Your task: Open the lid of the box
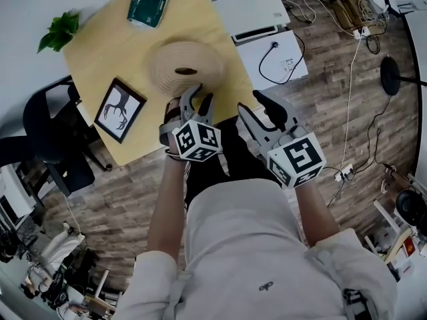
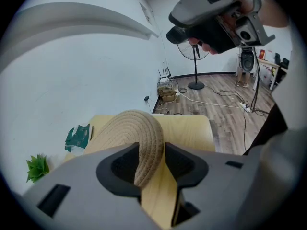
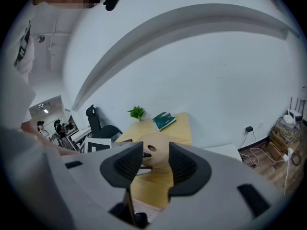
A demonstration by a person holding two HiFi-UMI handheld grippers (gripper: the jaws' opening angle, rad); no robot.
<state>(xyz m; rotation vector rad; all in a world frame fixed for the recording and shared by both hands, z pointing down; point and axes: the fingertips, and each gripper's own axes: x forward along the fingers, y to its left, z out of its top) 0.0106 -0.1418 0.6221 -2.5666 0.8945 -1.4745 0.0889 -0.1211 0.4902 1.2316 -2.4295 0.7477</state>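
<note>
Woven straw makes up the round box (image 1: 187, 65), which sits on the table (image 1: 107, 45) near its middle, toward the edge nearest the person. Its domed lid (image 2: 129, 128) is on, with a dark oval slot at the top.

The left gripper (image 1: 199, 97) reaches over the table's near edge and covers the box's near side in the head view. In the left gripper view its jaws stand wide apart with the lid's rim between them. The rim lies against one pad, and bare tabletop shows between it and the other pad, so the jaws are not clamped on it.

The right gripper (image 1: 257, 109) hangs off the table's near right corner, clear of the box. Its jaws are also apart and hold nothing. Through the gap between them, the right gripper view shows the box farther off across the tabletop.

- A green packet (image 1: 149, 4) lies at the table's far end.
- A small plant (image 1: 60, 31) stands at its far left corner.
- A framed picture (image 1: 119, 110) lies flat at its near left corner.
- A black chair (image 1: 47, 132) stands just off the table's left side.
- On the floor to the table's right are a white unit (image 1: 257, 12), a white board (image 1: 283, 65) with a black cable on it, and loose cables (image 1: 347, 99).
- A standing fan (image 2: 194, 51) is farther out on that side.
</note>
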